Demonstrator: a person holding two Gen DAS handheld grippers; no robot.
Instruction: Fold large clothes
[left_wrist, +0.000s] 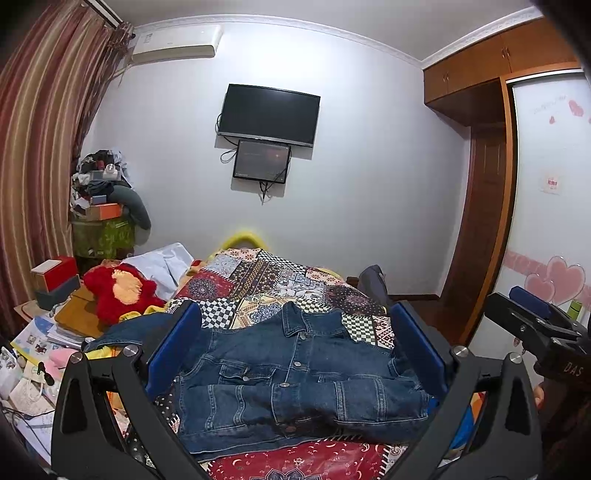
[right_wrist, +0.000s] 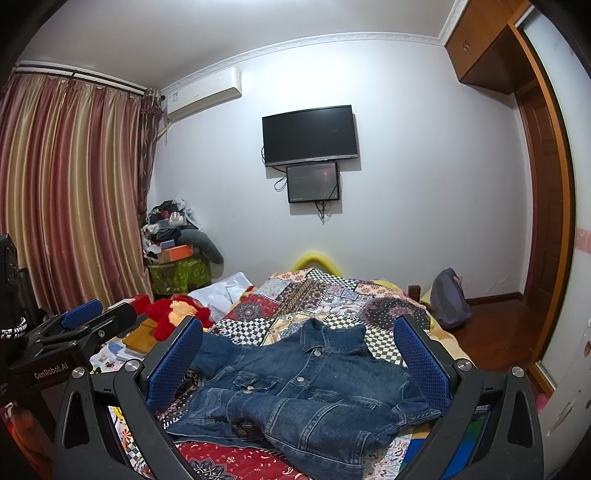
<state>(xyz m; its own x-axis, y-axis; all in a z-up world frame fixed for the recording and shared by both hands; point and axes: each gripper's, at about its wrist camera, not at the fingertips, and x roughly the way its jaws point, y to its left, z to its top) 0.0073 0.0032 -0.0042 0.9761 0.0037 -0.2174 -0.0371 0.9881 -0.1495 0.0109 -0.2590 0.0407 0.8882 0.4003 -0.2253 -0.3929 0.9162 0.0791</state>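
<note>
The denim jacket (left_wrist: 295, 380) lies front-up, buttoned, on the patchwork bed (left_wrist: 266, 280). Left hand-held gripper (left_wrist: 295, 347) and right hand-held gripper (right_wrist: 299, 354) are spread wide above it, holding nothing.

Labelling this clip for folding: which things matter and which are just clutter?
Job:
blue denim jacket
left gripper, open
right gripper, open
patchwork bedspread

Lying about:
red plush toy
grey backpack
white cloth
</note>
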